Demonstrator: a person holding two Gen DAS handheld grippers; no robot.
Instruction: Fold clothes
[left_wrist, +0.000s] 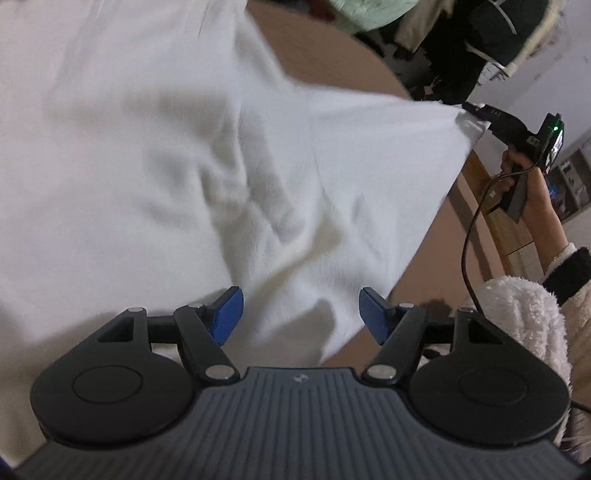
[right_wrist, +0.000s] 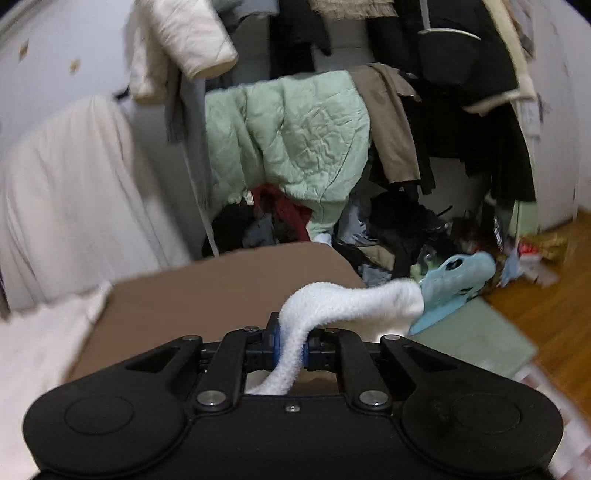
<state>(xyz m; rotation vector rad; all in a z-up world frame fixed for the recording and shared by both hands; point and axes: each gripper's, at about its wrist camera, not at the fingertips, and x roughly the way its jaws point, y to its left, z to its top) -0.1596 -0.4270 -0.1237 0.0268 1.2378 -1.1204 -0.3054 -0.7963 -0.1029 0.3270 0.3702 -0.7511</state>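
Nearest in the left wrist view, the left gripper (left_wrist: 301, 317) hovers with its blue pads spread wide and nothing between them, just above a white fleecy garment (left_wrist: 177, 166). The garment lies spread across a brown table (left_wrist: 332, 62), covering most of it. Its far right corner is lifted off the table, pinched tight in the closed right gripper (right_wrist: 291, 349). Beyond the table, a pale green quilted jacket (right_wrist: 291, 136) hangs among piled clothes.

No text can be read; small marks on the right gripper (left_wrist: 466, 107) are too blurred.
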